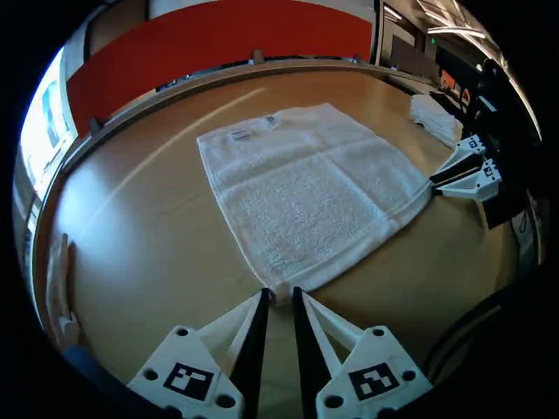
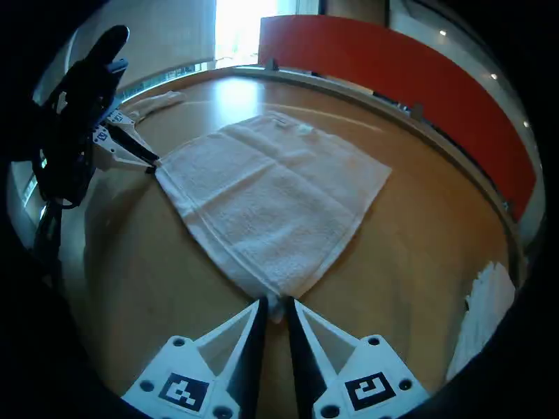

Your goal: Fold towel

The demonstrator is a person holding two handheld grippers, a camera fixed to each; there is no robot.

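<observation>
A white towel [image 1: 307, 185] lies flat, one fold deep, on the wooden table [image 1: 140, 230], with a small label near its far edge. My left gripper [image 1: 281, 292] is shut on the towel's near corner. In the left gripper view the right gripper [image 1: 434, 187] pinches the corner at the right side. In the right gripper view the towel [image 2: 272, 188] spreads ahead, and my right gripper [image 2: 277, 304] is shut on its nearest corner. Farther off at the left, the left gripper [image 2: 152, 166] holds another corner.
A stack of folded white towels [image 1: 437, 119] sits at the table's far right edge and appears as folded towels [image 2: 482, 307] in the right gripper view. Another white cloth [image 2: 150, 103] lies near the window side. A red wall panel [image 1: 216, 42] runs behind the table.
</observation>
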